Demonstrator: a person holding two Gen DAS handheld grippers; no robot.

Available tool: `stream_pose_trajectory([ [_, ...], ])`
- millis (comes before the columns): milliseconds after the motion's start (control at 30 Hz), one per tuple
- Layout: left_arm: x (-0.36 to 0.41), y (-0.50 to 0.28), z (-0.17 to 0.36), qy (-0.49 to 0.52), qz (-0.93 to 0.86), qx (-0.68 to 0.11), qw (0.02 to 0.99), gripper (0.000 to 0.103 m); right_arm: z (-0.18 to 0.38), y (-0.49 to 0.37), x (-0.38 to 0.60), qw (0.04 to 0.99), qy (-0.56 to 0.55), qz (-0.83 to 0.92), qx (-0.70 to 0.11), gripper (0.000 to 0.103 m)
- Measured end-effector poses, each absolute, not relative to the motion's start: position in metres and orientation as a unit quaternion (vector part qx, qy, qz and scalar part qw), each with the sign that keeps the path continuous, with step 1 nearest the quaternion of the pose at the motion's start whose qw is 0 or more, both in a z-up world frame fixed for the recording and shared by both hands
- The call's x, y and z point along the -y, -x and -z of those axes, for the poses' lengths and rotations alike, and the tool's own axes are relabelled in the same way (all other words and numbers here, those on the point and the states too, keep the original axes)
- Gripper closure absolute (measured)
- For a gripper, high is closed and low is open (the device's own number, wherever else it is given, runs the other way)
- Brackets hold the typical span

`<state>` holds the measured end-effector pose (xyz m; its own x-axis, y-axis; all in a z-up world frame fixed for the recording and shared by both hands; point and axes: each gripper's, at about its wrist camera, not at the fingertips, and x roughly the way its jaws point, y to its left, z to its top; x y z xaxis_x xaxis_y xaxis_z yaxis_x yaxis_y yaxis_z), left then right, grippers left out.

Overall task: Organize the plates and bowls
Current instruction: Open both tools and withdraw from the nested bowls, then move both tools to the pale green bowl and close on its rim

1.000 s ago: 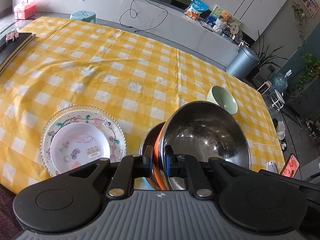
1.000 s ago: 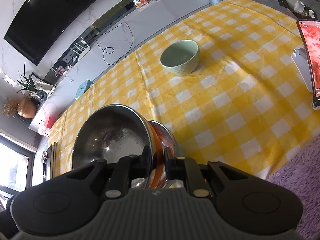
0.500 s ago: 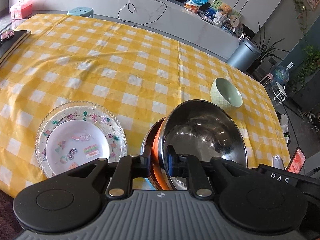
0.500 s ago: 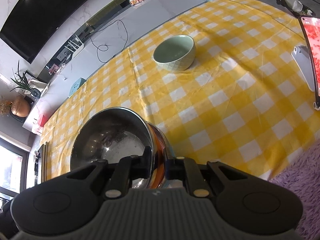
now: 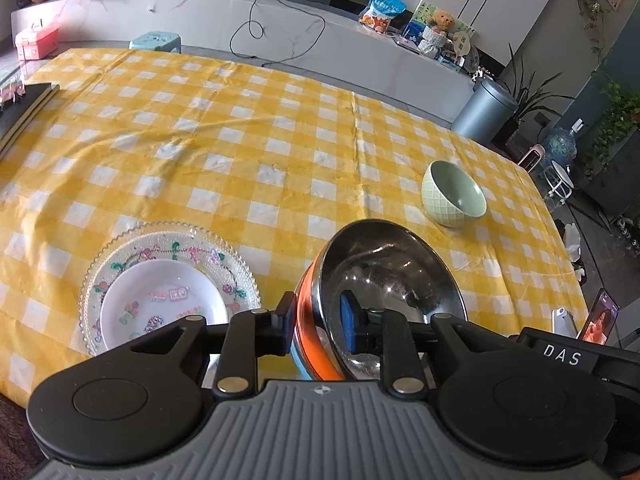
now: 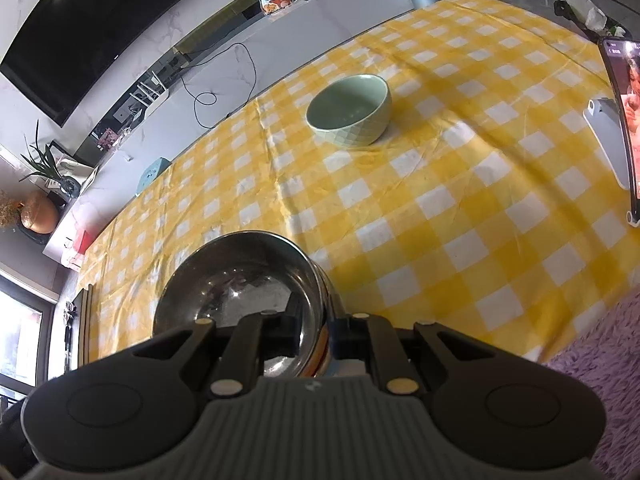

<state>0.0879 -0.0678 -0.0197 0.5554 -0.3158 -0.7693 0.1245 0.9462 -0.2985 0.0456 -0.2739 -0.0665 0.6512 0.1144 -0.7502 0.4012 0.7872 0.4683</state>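
Note:
A steel bowl (image 5: 392,280) with an orange and blue outer wall sits at the table's near edge. It seems nested in a second steel bowl (image 6: 334,296), of which only a sliver shows. My left gripper (image 5: 316,322) straddles the bowl's left rim. Its jaws are opening, and the pads stand just off the wall. My right gripper (image 6: 318,326) is shut on the right rim of the steel bowl (image 6: 232,284). A pale green bowl (image 5: 454,194) stands alone farther back on the right. To the left, a small white plate (image 5: 160,312) lies on a patterned glass plate (image 5: 168,240).
A yellow checked tablecloth (image 5: 240,140) covers the table. A phone (image 6: 624,112) stands on a stand at the right edge. Dark notebooks (image 5: 24,108) lie at the far left. A purple rug (image 6: 600,340) lies below the table's near edge.
The left jaws have widened off the steel bowl's rim. The second bowl beneath shows less than before. The right gripper keeps its hold.

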Motion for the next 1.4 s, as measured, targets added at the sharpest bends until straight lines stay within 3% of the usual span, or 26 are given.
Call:
stream_pose_trajectory([
  [100,0.066,-0.088,0.013,0.103,0.131,-0.439,0.883,0.077,0.067,-0.045,0.275,0.852,-0.319,0.084,-0.407,0.093],
  [233,0.066,-0.091,0.015,0.102,0.135,-0.442,0.881,0.091,0.066,-0.043,0.277,0.851,-0.324,0.088,-0.402,0.099],
  [467,0.063,-0.092,0.019,0.104,0.13,-0.448,0.878,0.094,0.062,-0.043,0.277,0.856,-0.32,0.088,-0.397,0.101],
  [700,0.061,-0.093,0.007,0.105,0.129,-0.431,0.887,0.092,0.053,-0.041,0.28,0.864,-0.322,0.082,-0.379,0.096],
  [1033,0.091,-0.108,-0.012,0.06,0.164,-0.419,0.891,0.08,0.039,-0.057,0.293,0.888,-0.27,0.1,-0.357,0.094],
  [1267,0.129,-0.129,-0.022,0.016,0.191,-0.412,0.891,0.077,0.03,-0.086,0.308,0.904,-0.225,0.118,-0.344,0.078],
  [1400,0.15,-0.146,-0.023,-0.006,0.2,-0.409,0.89,0.075,0.031,-0.106,0.319,0.907,-0.21,0.13,-0.342,0.078],
])
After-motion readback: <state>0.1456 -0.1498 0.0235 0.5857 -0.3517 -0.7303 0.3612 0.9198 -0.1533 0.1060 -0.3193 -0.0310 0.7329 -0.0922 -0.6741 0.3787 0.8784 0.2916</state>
